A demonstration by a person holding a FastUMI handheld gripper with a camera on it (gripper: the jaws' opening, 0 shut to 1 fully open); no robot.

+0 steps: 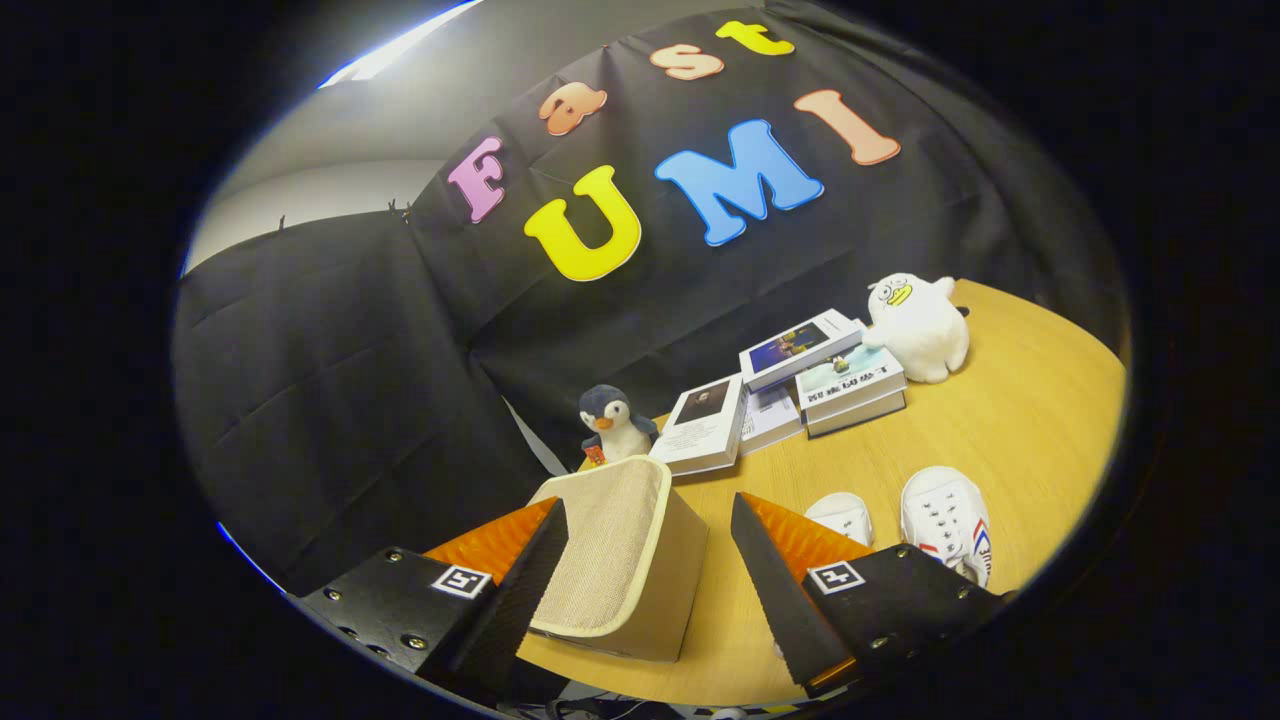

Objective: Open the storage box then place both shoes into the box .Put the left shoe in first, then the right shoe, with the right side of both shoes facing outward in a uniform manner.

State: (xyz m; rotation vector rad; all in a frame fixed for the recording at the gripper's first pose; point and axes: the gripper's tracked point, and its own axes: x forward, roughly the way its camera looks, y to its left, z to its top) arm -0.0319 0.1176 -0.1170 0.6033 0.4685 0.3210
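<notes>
Gripper view: main risk is the storage box [625, 560] tipping or sliding off the near table [1010, 420] edge, since it stands light and close to that edge. Gripper [648, 580] is wide open, holding nothing; left finger sits against the box's lid side, contact unclear. 2 shoes [915, 520] lie beyond the right finger, just beside the box.

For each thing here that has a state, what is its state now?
claw: open, one finger against the lid, the other clear of it
storage box: lid lifted, tilted up
two white shoes: on the table, outside the box
books: closed, loosely stacked
</notes>
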